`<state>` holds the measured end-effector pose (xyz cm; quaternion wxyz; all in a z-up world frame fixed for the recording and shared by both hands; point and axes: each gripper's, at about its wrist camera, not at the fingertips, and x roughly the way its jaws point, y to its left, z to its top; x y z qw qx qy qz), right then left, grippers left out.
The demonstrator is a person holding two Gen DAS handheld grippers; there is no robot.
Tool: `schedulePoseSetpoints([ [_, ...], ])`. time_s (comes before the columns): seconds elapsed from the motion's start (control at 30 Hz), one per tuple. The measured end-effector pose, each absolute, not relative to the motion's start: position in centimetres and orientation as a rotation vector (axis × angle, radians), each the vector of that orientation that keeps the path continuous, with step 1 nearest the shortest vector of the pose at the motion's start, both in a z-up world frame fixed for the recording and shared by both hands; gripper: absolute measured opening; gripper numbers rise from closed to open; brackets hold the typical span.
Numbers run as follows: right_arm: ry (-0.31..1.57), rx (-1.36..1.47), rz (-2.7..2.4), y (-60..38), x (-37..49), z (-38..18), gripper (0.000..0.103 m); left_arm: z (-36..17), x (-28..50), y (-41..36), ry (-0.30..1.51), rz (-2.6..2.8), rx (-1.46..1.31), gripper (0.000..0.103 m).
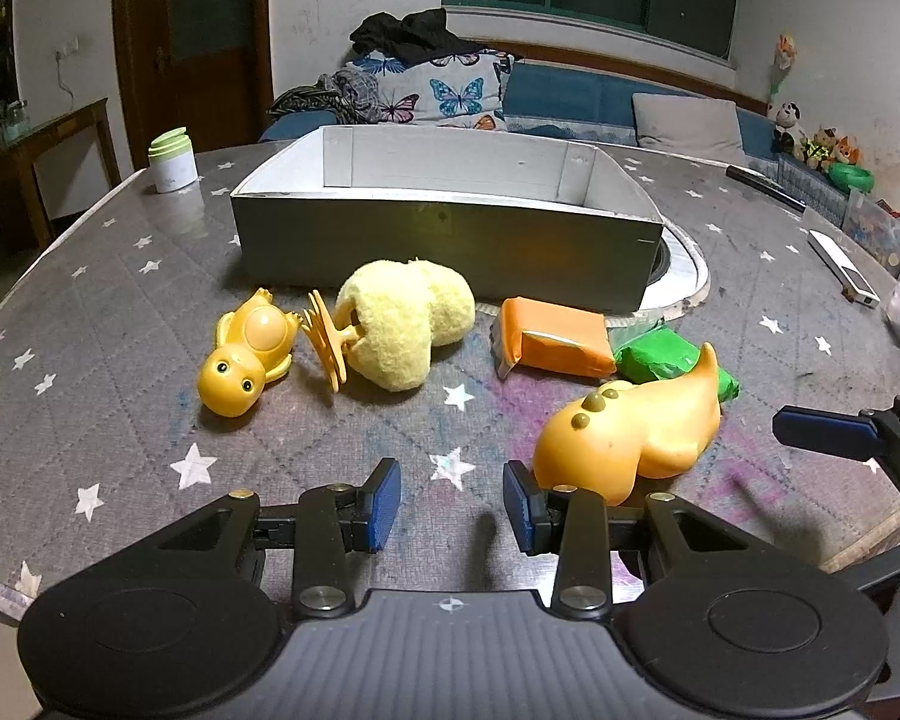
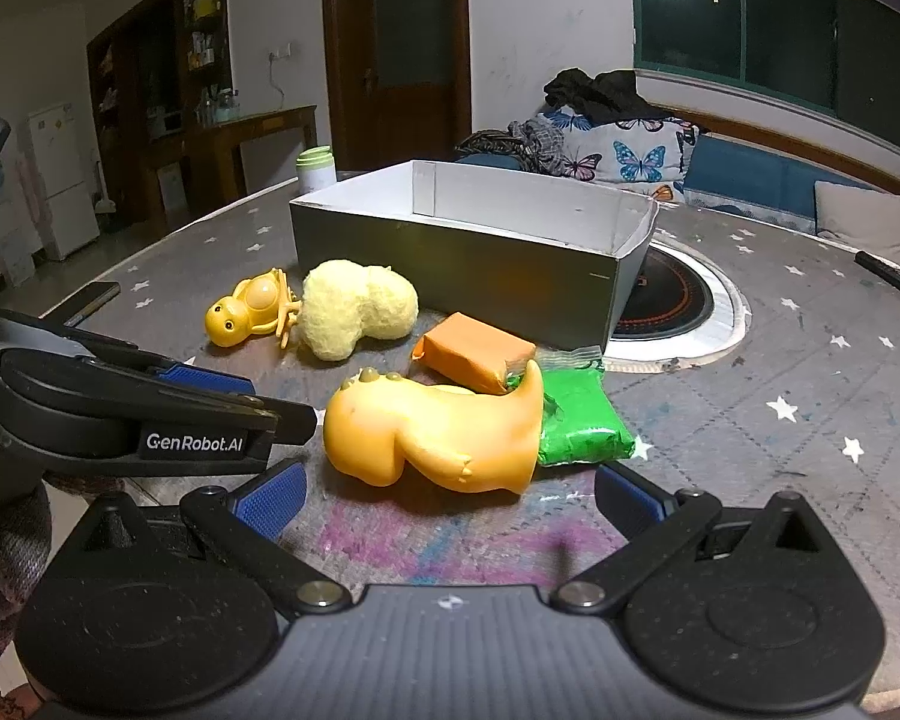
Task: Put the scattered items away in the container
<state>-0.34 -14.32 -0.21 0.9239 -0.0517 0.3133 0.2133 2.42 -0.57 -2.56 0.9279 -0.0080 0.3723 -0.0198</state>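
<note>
The left gripper (image 1: pixel 452 503) hangs low over the star-patterned table (image 1: pixel 120 312) with its jaws a moderate way apart and nothing between them; the big orange dinosaur (image 1: pixel 624 438) lies just past its right finger, close to touching, though I cannot tell if it does. The right gripper (image 2: pixel 450 501) stands spread much wider, also empty, with that same dinosaur lying on its side straight ahead between the lines of its two fingers.

Five loose things sit ahead of the jaws: two rubbery dinosaurs, the big one and a small yellow dinosaur (image 1: pixel 243 363) on its back, one fluffy yellow plush (image 1: pixel 402 321) with orange feet, one orange packet (image 1: pixel 555 339) and one green packet (image 2: pixel 579 420). Beyond them all stands the one grey box (image 1: pixel 444 240), open-topped, its floor hidden by the near wall.

The right wrist view shows the green packet nearly whole and touching the big dinosaur's tail, plus the round hotplate (image 2: pixel 684 300) beside the box. The left view half hides both.
</note>
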Motion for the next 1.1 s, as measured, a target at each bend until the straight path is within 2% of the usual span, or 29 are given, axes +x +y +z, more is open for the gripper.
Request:
schedulePoseSetpoints([
  [1.1, 0.662, -0.097, 0.446, -13.9, 1.0, -0.9, 0.103, -2.9, 3.6, -0.4, 0.786, -0.034, -0.009, 0.040],
])
